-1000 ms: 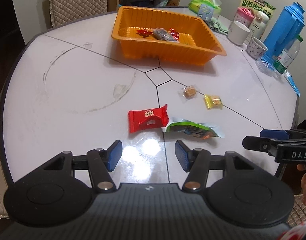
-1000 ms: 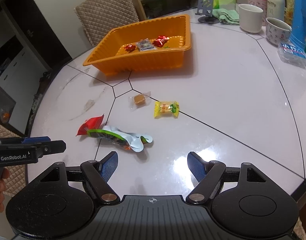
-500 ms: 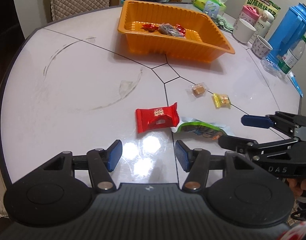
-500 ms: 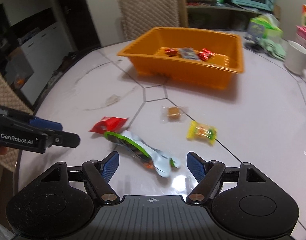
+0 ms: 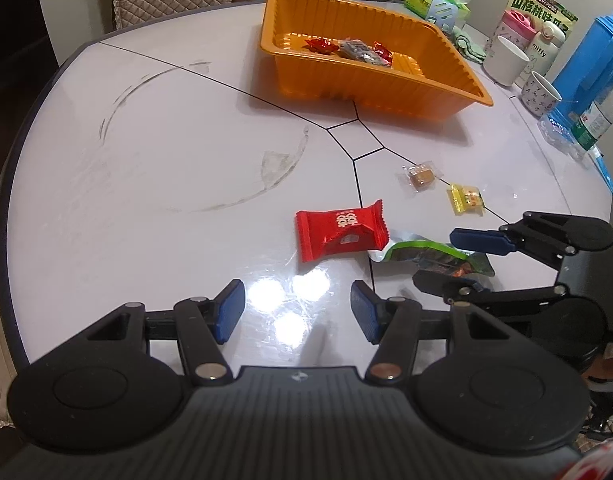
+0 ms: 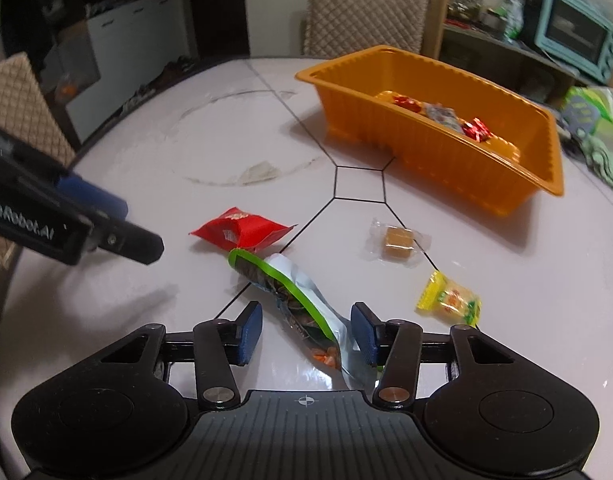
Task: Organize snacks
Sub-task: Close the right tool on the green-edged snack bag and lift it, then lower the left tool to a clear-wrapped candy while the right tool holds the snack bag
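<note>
A green and silver snack pouch [image 6: 294, 300] lies flat on the white table [image 6: 146, 200]. My right gripper [image 6: 306, 338] straddles its near end, jaws closing, and the pads stand clear of it. The same pouch [image 5: 422, 254] shows in the left wrist view under the right gripper's fingers [image 5: 478, 240]. A red packet [image 5: 340, 234] lies just beyond my open left gripper [image 5: 296, 312], which holds nothing. A brown candy [image 5: 420, 174] and a yellow candy [image 5: 466, 198] lie farther right. The orange tray [image 5: 446, 92] holds three wrapped sweets.
Cups [image 5: 506, 60], a blue flask [image 5: 594, 64], a water bottle [image 5: 598, 120] and snack boxes crowd the table's far right. A quilted chair [image 6: 366, 12] stands behind the tray. The table edge curves close on the left.
My right gripper has rolled, come down over the green pouch and narrowed its jaws around it. The left gripper has barely shifted and kept its opening.
</note>
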Action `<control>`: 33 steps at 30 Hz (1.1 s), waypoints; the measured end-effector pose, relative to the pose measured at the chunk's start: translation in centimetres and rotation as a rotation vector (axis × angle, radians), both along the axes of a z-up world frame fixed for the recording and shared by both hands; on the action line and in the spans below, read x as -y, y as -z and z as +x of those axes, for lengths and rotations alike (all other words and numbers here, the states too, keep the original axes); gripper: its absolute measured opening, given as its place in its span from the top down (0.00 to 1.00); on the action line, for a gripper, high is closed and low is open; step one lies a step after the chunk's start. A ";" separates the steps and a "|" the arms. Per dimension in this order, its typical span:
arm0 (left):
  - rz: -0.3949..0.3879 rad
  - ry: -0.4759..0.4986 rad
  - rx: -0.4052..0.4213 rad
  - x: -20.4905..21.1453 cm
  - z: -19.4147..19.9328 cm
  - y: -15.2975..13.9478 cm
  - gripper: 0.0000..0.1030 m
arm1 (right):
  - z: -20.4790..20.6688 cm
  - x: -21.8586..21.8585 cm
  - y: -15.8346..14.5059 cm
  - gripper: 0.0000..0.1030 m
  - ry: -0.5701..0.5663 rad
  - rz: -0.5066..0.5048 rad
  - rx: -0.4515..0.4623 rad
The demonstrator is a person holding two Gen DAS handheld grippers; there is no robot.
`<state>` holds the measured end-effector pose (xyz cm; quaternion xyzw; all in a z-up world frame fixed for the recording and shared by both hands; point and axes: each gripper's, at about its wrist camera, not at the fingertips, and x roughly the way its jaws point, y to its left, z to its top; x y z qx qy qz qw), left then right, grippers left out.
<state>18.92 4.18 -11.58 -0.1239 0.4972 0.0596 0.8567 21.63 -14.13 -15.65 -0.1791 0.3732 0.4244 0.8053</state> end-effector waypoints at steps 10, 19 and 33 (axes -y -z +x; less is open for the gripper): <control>0.002 0.017 0.002 0.2 0.5 0.0 0.47 | -0.1 0.9 0.5 0.69 -0.022 -0.020 0.060; 0.007 0.105 0.042 1.7 2.2 -0.7 0.47 | 2.5 5.7 -1.9 0.70 0.237 0.154 -0.154; 0.059 0.351 0.096 6.2 9.4 -0.7 0.47 | 6.8 12.9 -4.7 0.70 0.547 0.314 -0.252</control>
